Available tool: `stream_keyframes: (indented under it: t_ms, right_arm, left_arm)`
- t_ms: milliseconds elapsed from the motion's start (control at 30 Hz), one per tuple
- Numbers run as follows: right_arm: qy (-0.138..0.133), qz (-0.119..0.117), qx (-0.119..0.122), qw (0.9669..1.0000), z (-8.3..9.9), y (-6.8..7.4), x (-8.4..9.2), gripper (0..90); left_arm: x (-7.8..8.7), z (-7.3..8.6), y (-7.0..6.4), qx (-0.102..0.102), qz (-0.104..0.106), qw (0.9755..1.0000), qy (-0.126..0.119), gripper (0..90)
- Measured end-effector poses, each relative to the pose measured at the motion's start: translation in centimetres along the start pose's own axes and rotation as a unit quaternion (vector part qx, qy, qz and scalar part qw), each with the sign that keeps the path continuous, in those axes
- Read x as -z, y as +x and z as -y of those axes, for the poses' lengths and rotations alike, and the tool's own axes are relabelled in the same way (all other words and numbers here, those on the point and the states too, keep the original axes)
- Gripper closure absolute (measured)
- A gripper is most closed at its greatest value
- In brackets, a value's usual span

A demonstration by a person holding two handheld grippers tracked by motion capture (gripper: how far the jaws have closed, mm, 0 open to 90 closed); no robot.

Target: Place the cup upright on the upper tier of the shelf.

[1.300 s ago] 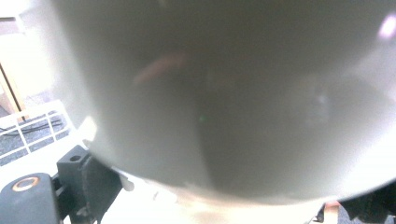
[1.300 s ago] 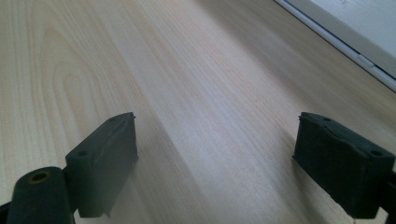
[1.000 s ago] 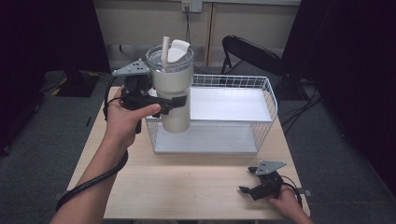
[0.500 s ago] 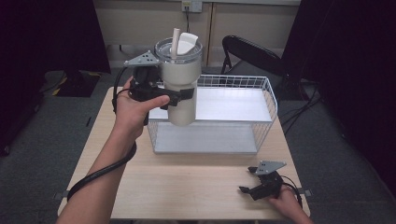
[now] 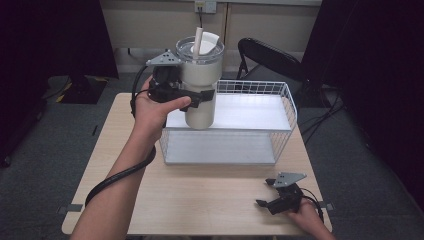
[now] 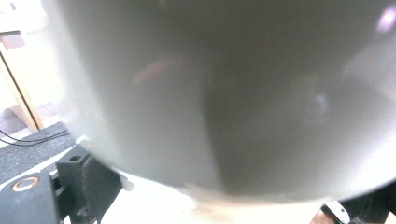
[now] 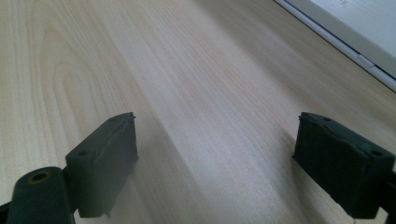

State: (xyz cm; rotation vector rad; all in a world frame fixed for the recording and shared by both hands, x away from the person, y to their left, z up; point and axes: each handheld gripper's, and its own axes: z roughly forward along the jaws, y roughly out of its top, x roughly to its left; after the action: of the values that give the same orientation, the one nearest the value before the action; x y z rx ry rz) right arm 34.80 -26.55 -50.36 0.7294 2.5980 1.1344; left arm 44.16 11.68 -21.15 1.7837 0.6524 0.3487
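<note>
Cream-coloured tumbler with a clear lid and straw hangs upright above the near-left corner of the white wire basket, clamped at mid-body by the left gripper. Well apart from the basket, the right gripper rests on the wooden table, jaws spread wide, holding nothing.

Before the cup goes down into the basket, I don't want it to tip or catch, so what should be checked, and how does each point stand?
1. Left gripper shut on the cup: ok.
2. Cup upright, lid and straw on top: ok.
3. Cup's bottom above the near rim of the basket: cannot tell.
4. Basket floor free under the cup: ok.
5. Right gripper open, low on the table, away from the basket: ok.
</note>
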Motion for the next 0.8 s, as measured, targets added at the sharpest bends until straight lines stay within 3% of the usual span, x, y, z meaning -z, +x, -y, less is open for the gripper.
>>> stream_keyframes:
  t_ms: [800]
  right_arm:
    - [0.000, 0.000, 0.000, 1.0000, 0.0, 0.0, 0.0, 12.7]
  left_arm:
    - [-3.5, -0.9, 0.6, -0.011, -0.024, 0.9997, -0.001, 9.2]
